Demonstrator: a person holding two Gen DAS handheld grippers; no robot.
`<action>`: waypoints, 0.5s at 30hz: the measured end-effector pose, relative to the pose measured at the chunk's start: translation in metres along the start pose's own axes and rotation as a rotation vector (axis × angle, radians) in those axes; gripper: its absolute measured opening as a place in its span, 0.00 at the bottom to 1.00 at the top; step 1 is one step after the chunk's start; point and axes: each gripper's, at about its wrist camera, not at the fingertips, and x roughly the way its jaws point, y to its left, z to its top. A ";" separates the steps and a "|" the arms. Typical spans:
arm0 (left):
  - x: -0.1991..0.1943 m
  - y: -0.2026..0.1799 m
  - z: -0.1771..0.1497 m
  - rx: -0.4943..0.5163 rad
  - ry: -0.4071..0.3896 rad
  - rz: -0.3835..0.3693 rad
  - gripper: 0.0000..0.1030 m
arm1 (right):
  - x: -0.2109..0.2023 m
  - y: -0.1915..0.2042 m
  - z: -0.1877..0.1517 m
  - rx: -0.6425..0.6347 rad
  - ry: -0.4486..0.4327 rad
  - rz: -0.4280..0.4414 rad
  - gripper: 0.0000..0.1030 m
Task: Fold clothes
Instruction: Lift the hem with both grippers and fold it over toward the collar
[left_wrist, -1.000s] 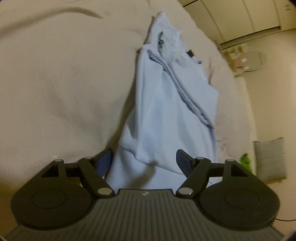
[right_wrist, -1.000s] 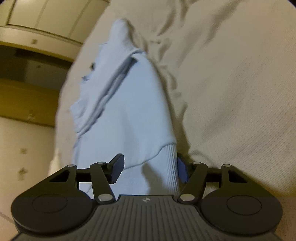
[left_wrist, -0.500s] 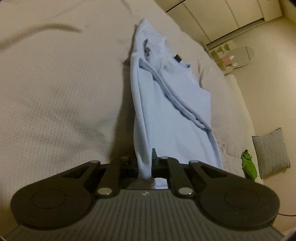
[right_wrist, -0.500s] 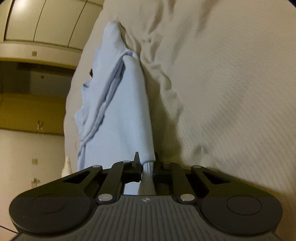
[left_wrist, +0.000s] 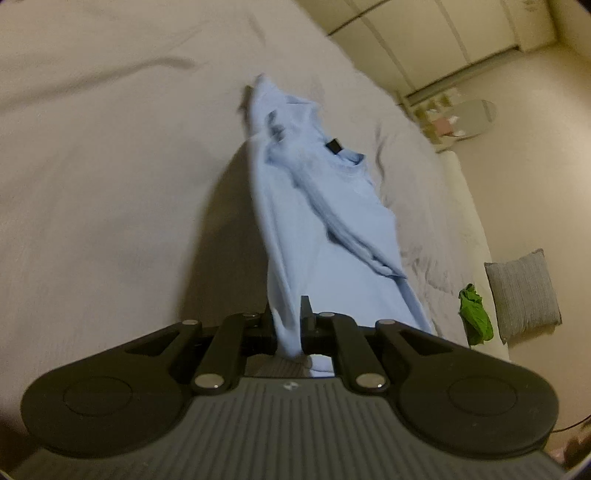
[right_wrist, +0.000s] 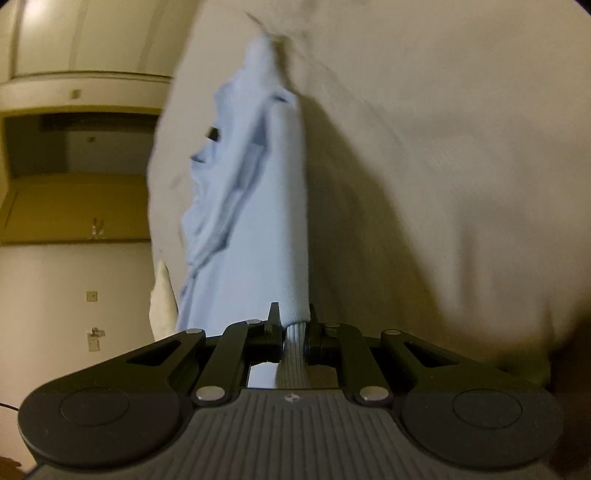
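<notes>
- Now we have our left gripper (left_wrist: 287, 321) pinched on the light blue sweatshirt's (left_wrist: 332, 229) hem.
- We clamp our right gripper (right_wrist: 293, 326) on its ribbed corner.
- Ahead of both claws, it stretches lifted over the beige bedspread (left_wrist: 110, 166).

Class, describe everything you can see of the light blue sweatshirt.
The light blue sweatshirt is soft knit with a ribbed hem and a small dark neck tag. Its sleeves are folded inward. The left gripper and right gripper each pinch the hem end, lifting it, while the collar end rests on the beige bedspread.
</notes>
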 end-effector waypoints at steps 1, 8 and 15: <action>-0.006 0.002 -0.008 -0.024 0.004 0.013 0.06 | -0.004 -0.007 -0.013 0.025 0.017 -0.018 0.09; -0.042 0.013 -0.052 -0.171 0.025 0.086 0.06 | -0.021 -0.027 -0.054 0.154 0.069 -0.071 0.09; -0.035 -0.026 0.018 -0.139 -0.033 -0.010 0.07 | -0.028 0.052 0.013 0.008 0.021 0.032 0.10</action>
